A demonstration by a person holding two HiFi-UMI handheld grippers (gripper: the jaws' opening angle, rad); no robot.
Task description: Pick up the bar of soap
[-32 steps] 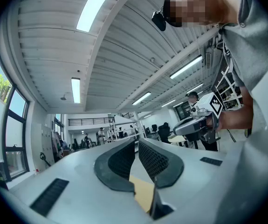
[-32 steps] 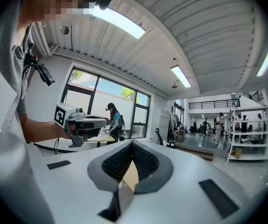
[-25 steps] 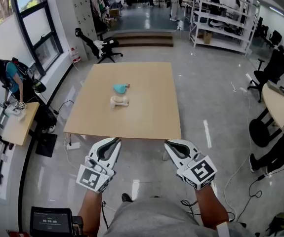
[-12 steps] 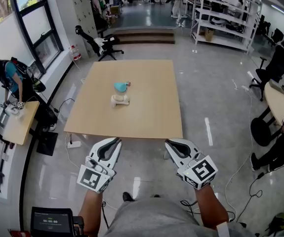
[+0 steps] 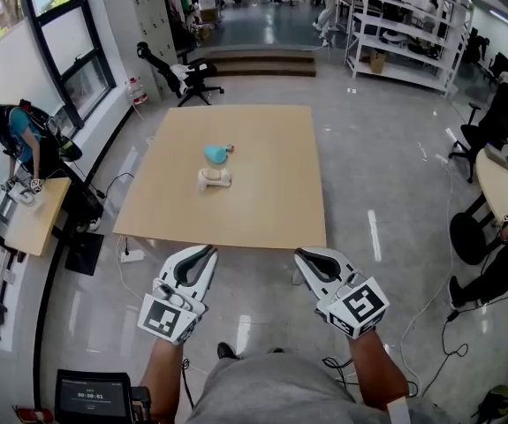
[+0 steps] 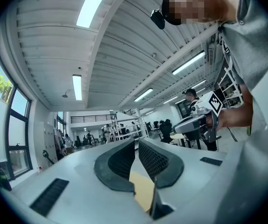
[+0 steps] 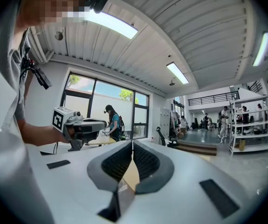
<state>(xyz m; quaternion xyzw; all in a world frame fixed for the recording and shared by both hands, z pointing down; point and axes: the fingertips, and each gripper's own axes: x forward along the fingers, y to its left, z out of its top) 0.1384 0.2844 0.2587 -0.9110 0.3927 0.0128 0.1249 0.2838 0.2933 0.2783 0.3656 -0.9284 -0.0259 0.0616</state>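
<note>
A pale cream lump (image 5: pixel 213 179), which may be the bar of soap, lies on the wooden table (image 5: pixel 262 201), left of its middle. A teal object (image 5: pixel 216 154) lies just beyond it. Both grippers hang over the floor, short of the table's near edge and well short of both objects. My left gripper (image 5: pixel 209 251) is shut and holds nothing. My right gripper (image 5: pixel 299 256) is likewise shut and empty. In the left gripper view the left gripper (image 6: pixel 136 141) shows its pads together. In the right gripper view the right gripper (image 7: pixel 133 143) shows the same.
A small side desk (image 5: pixel 33 219) with a person (image 5: pixel 11 135) at it stands to the left. An office chair (image 5: pixel 178 71) and steps lie beyond the table, metal shelves (image 5: pixel 404 34) at the back right, a round table (image 5: pixel 501 188) on the right. Cables trail over the floor.
Both grippers stay in the same place and stay shut. The head view has shifted only slightly, so the table sits a touch higher in the picture.
</note>
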